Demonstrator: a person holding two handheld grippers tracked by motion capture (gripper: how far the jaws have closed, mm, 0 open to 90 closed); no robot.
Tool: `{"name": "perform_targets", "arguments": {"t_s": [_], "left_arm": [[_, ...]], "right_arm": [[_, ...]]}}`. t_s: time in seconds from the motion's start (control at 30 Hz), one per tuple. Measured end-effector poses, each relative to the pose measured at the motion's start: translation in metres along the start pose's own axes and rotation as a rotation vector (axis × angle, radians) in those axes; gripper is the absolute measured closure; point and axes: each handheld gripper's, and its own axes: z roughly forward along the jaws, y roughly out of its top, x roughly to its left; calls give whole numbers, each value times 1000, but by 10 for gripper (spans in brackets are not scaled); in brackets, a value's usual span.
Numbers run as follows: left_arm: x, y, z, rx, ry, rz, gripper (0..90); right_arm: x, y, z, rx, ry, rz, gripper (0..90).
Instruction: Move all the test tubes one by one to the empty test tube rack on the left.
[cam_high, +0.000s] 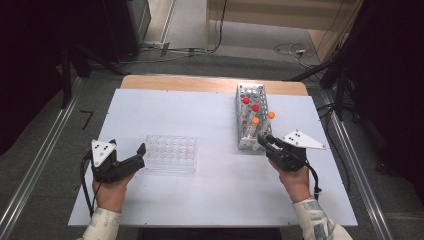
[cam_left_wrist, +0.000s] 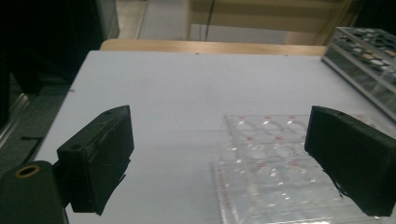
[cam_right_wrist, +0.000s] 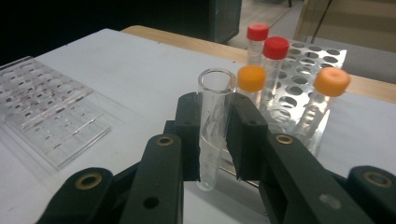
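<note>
Uncapped clear tube (cam_right_wrist: 215, 126) is standing upright, clamped between the right gripper (cam_right_wrist: 215, 135) jaws, just ahead of the tube rack (cam_right_wrist: 308, 70); left gripper (cam_left_wrist: 219, 158) is gaping wide beside the well plate (cam_left_wrist: 275, 172).

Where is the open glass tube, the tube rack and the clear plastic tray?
open tube (cam_right_wrist: 212, 135), right gripper view, on its clear wall between the jaws.
tube rack (cam_high: 260, 91), high view, on its far end with bare holes.
clear tray (cam_high: 171, 153), high view, on its middle.
</note>
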Motion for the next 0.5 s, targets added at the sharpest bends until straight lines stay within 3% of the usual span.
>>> {"name": "perform_targets", "arguments": {"t_s": [0.23, 0.5], "left_arm": [[-43, 15, 8, 6, -108, 80, 88], [-74, 22, 21, 26, -194, 104, 105]], "right_arm": [[10, 0, 3, 2, 28, -12, 729], [21, -5, 9, 26, 55, -21, 729]]}}
